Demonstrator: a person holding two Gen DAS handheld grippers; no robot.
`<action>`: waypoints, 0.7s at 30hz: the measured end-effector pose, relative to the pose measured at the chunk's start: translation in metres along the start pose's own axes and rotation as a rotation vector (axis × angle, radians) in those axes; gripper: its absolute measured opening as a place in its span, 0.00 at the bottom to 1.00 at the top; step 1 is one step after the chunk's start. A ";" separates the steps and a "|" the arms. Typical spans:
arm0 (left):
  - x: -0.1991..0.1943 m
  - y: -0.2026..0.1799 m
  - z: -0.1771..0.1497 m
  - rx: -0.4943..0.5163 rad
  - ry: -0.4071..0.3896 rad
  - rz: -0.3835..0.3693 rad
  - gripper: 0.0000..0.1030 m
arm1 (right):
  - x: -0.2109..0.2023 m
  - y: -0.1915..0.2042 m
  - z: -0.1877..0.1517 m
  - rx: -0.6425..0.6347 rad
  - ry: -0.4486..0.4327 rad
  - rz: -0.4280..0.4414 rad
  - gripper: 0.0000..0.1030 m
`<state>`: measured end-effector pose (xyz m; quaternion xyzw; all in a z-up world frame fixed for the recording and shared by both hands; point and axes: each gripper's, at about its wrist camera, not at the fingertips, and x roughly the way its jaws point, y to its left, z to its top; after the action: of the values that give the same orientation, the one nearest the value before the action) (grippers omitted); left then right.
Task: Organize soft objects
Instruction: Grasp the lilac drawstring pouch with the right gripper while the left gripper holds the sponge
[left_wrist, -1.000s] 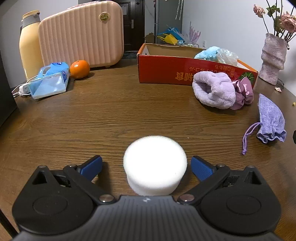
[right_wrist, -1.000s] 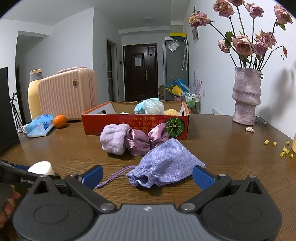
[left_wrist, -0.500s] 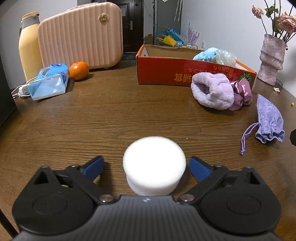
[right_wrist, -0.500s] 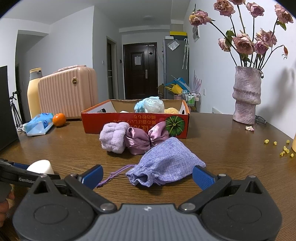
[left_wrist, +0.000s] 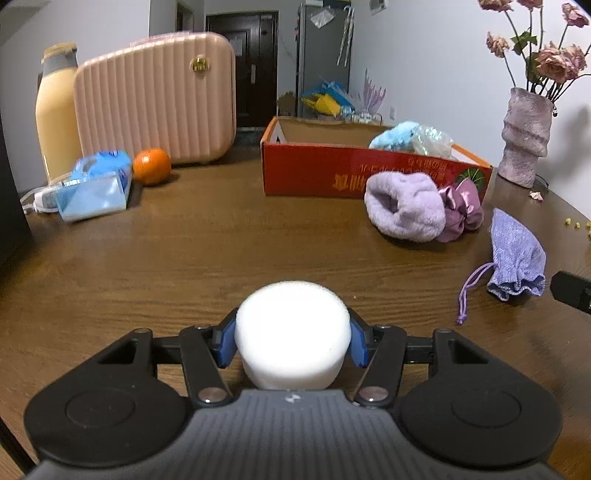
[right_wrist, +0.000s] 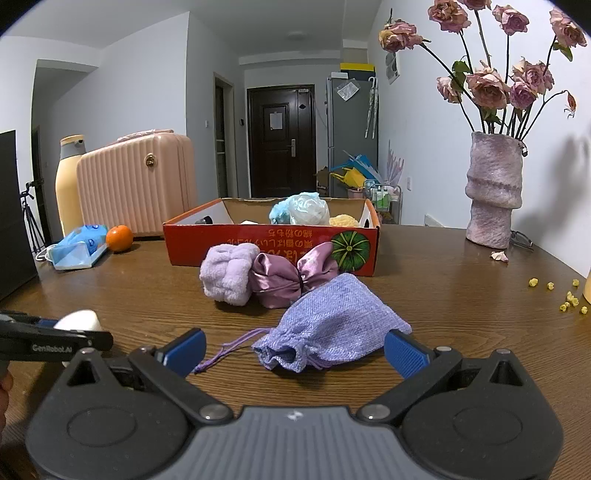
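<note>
Closing on white foam puck at lower centre: left gripper, pads touching both sides. Right gripper spread, flanking lilac pouch.

On the table, the box stands far; the plush roll and bow lie before it, the drawstring pouch nearer, the sponge near left.

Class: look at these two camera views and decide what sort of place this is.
Probably a lived-in home: a round wooden table, a dark front door down a hallway, and a textured vase of dried pink roses.
</note>
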<state>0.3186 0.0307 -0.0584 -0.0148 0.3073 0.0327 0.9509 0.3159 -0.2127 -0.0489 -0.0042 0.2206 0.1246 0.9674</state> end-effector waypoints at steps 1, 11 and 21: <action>-0.001 -0.001 0.000 0.003 -0.008 -0.001 0.56 | 0.000 0.000 0.000 0.000 0.001 0.000 1.00; -0.014 -0.005 0.003 0.028 -0.092 0.015 0.56 | 0.014 0.001 0.000 0.007 0.035 -0.009 1.00; -0.020 -0.008 0.008 0.041 -0.168 0.039 0.56 | 0.051 -0.010 0.012 0.080 0.079 -0.083 1.00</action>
<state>0.3075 0.0221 -0.0404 0.0134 0.2273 0.0461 0.9726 0.3679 -0.2091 -0.0605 0.0205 0.2629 0.0750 0.9617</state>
